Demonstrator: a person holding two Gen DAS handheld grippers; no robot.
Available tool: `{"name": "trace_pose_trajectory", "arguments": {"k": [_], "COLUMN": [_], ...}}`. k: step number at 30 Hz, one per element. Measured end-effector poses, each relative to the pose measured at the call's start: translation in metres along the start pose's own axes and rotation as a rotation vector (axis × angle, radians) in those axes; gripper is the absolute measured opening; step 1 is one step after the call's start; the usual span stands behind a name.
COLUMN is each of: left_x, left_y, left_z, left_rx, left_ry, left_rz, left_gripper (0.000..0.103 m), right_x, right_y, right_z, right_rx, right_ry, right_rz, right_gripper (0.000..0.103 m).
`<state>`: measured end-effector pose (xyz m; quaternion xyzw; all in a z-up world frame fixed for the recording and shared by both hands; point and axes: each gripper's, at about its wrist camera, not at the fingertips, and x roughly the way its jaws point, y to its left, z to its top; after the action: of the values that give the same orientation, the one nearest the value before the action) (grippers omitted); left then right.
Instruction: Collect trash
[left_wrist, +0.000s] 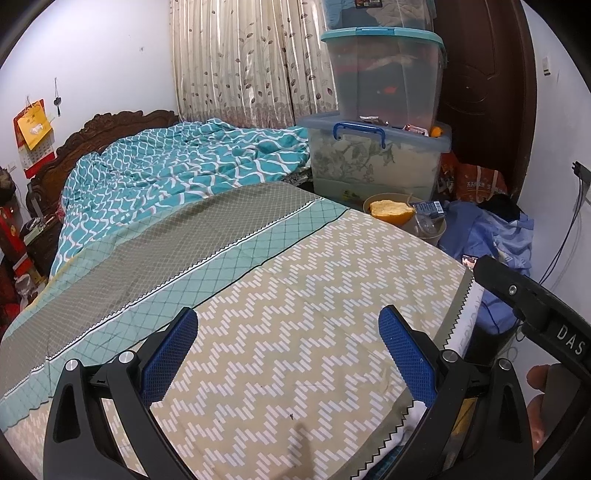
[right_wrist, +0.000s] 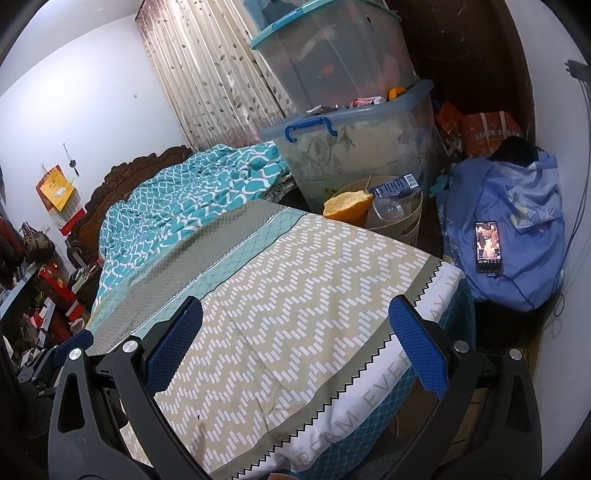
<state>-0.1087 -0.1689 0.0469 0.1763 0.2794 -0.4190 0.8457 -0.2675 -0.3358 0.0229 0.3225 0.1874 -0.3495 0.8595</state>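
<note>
The trash sits in a round tan bin (right_wrist: 397, 221) on the floor, just past the far right corner of the bed (right_wrist: 295, 295). The bin looks full to the top. A big piece of orange peel (right_wrist: 347, 205) leans on its rim on the bed side. A small blue carton (right_wrist: 395, 185) and a clear plastic cup (right_wrist: 388, 210) poke up beside the peel.

The bed top near the tongs is bare, so I cannot see any loose trash on it.

The left tongs (left_wrist: 288, 354) are spread wide over the near end of the bed and hold nothing. The right tongs (right_wrist: 295, 347) are also spread wide, over the near right corner, and hold nothing.

Here is what could go wrong, biggest thing first.

The stack of plastic boxes (right_wrist: 351, 140) stands tight against the bin. A wide reach could bump them, and the small things lying on the lower lid could fall.

The blue cloth bundle (right_wrist: 509, 229) lies near the bin, with a lit phone (right_wrist: 488, 246) on top. A swing to the right could knock the phone off.

The bin is so full that a push could tip it and spill it all.

The peel only rests on the rim. A small nudge could drop it on the floor or the sheet.

The cup is thin and may crush or slip if pinched hard.
</note>
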Motion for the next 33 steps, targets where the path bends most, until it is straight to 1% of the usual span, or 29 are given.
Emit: {"name": "trace_pose_trajectory", "arguments": {"k": [18,33], "left_x": [0.002,0.014], "left_y": [0.000,-0.002], "left_z": [-0.004,-0.005], "left_rx": [0.000,0.006], "left_ry": [0.013,0.052], "left_rz": [0.002,0.003], "left_gripper": [0.094,0.094], "right_x": [-0.001,0.000], "right_y": [0.002,0.001], "right_z": [0.001,-0.001], "right_rx": [-0.001,0.002], "right_ry": [-0.001,0.006], "right_rz": [0.000,0.000], "right_gripper": [0.100,0.100]}}
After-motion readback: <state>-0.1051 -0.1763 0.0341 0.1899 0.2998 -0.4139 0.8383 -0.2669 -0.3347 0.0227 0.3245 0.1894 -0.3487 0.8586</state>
